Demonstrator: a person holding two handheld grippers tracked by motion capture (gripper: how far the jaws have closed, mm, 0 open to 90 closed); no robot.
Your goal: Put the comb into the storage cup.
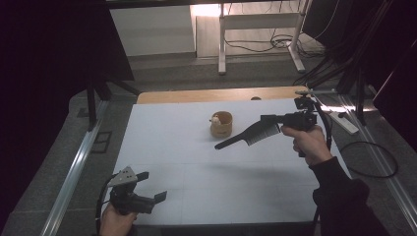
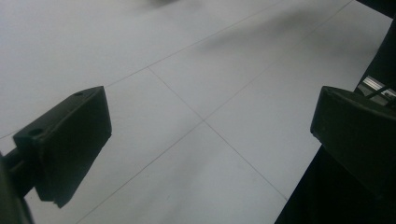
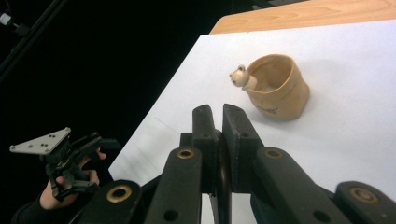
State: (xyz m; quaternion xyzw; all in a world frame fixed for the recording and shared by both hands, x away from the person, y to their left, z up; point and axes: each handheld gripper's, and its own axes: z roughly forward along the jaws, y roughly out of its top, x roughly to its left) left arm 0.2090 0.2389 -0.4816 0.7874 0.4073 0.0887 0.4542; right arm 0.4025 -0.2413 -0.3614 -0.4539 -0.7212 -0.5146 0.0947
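Note:
My right gripper hangs above the right half of the white table, shut on a black comb that slants down to the left. In the right gripper view its jaws stand together with the comb's thin edge clamped between them. A tan cup with a small bear figure on its rim stands just left of the comb's tip. My left gripper stands open over the front left corner, nothing between its jaws.
A wooden strip runs along the table's far edge. Right of the table, on the floor, lie cables and a power strip. A desk frame stands farther back. A metal rail runs along the left side.

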